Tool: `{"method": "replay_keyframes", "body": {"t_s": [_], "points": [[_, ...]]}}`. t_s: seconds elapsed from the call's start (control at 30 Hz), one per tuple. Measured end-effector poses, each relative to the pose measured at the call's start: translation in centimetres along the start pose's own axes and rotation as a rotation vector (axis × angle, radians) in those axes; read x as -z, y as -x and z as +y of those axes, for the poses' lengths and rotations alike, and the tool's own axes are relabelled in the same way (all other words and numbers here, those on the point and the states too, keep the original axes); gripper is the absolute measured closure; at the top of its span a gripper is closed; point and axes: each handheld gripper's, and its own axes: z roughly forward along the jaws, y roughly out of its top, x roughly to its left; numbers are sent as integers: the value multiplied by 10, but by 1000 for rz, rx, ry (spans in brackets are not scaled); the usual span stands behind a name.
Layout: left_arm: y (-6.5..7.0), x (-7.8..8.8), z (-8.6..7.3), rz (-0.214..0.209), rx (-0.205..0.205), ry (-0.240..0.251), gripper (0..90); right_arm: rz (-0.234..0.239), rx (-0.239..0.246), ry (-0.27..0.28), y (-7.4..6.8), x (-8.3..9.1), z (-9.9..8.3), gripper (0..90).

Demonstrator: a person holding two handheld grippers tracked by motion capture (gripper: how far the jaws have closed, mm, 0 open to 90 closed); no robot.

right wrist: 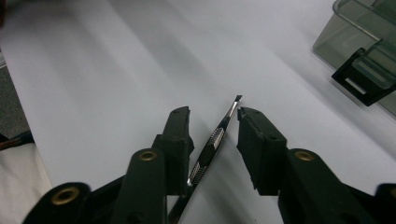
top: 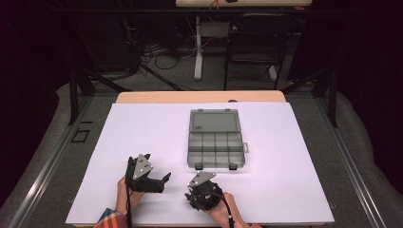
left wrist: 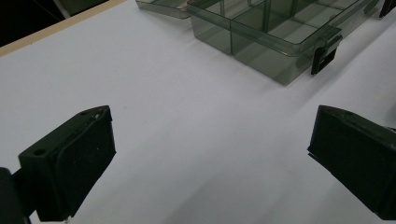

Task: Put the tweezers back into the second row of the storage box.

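Observation:
A thin metal pair of tweezers [right wrist: 216,136] lies on the white sheet between the jaws of my right gripper [right wrist: 214,112]. Its slanted tip [right wrist: 238,98] reaches just past them. The jaws stand a little apart on either side of it, with a gap showing at the right pad, so the gripper is open. In the high view my right gripper [top: 194,194] is low at the front of the table, held by a hand. My left gripper [top: 157,167] rests to its left, and its jaws [left wrist: 212,116] are spread wide with bare sheet between them.
A clear grey compartment box [top: 216,149] lies open in the middle of the sheet, lid [top: 214,121] flat behind it and black latches [top: 233,166] on its near wall. The box [left wrist: 261,58] is just beyond my left gripper. A white sheet [top: 142,128] covers the wooden table.

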Motion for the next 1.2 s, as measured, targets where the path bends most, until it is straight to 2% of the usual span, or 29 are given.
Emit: {"method": "replay_keyframes", "body": {"t_s": [0.47,0.83,1.2], "points": [[0,1,-2,5,-3,-3,1,-7,-2,-18,4,-4,0,823],[2,0,1,-2,-12,4,1,37,-22,-10,10,-2,1,843],[3,0,1,-2,-12,8,1,42,24,3,11,5,3,844]]}}
